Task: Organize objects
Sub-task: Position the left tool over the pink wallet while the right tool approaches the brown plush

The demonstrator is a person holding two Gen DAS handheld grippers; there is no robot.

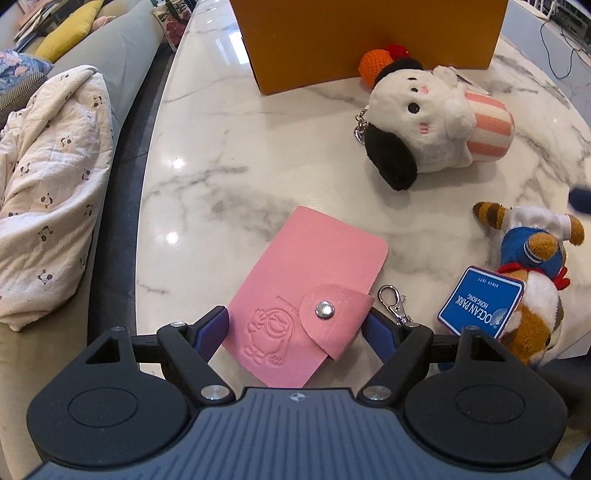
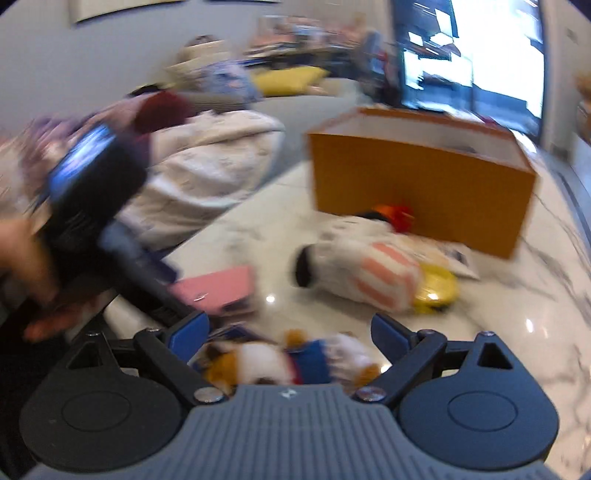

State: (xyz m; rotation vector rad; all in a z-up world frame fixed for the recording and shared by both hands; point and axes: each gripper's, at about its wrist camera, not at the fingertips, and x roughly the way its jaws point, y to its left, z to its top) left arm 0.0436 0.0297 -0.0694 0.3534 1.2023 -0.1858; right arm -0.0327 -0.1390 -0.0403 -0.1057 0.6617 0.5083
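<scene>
A pink snap card holder lies flat on the marble table, and my left gripper stands open astride its near end, pads beside its edges. A metal clasp rests by the right finger. My right gripper is open over a small brown, white and blue plush, which lies between its fingers; that view is blurred. The same plush carries a blue tag. A white dog plush with black ears lies in front of an orange box.
An orange crochet ball sits against the box. A yellow round object lies behind the dog plush. A patterned blanket on a grey sofa runs along the table's left edge. Bare marble lies between the card holder and the box.
</scene>
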